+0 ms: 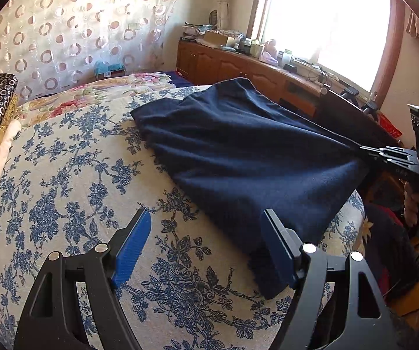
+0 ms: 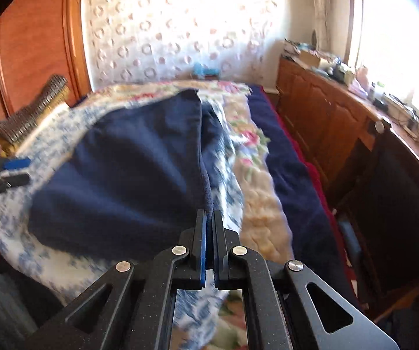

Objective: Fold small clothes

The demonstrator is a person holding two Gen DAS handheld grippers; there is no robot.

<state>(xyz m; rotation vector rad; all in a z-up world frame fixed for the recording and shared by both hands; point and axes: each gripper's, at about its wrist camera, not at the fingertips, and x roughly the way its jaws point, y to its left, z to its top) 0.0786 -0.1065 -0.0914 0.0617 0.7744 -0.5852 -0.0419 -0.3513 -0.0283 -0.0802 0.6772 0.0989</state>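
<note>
left tongs: our left gripper [image 1: 206, 227] hangs with its blue pads spread wide over the floral bedsheet [image 1: 63, 180], one finger over the near corner of the cloth, pinching nothing.
right tongs: our right gripper [image 2: 209, 218] is pressed together on the edge of the navy garment [image 2: 122, 175]; in the left view we see the same tongs [image 1: 367, 148] biting the cloth's right corner and drawing it taut.
garment: we find it lying dark and soft across the rounded, sheet-covered surface, mostly flat, with creases fanning out from the pinched corner; what kind of garment it is, we cannot tell.
step, as we judge it: we are taking hold of one side to carry it over for a fold.
doing it well: we should close the left pads on the near corner before lifting, keep both corners level, and let the fabric stay lightly taut so the edges meet.
farther off: wooden cabinets [image 1: 238, 64] and a bright window [image 1: 326, 23].
</note>
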